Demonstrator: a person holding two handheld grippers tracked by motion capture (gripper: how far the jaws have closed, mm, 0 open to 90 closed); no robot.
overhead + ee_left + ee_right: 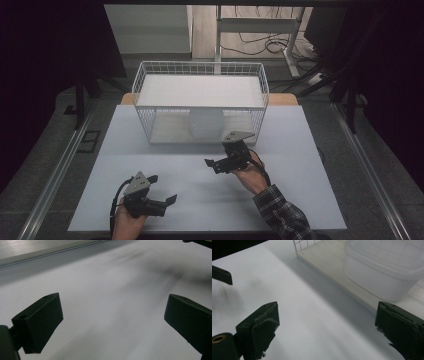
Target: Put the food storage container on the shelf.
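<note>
The white tub (384, 272) sits on the lower shelf of the wire basket (150, 80), so placing looks done. My right gripper (216, 165), just beside it, gapes empty; the left gripper (162, 190) idles wide, holding nothing.

A laboratory recording station is shown: a white-covered tabletop (150, 165) is flanked by black curtains (45, 60) and metal floor rails (55, 175), with loose cables (260, 45) and a desk frame (255, 25) seen beyond its far edge.
</note>
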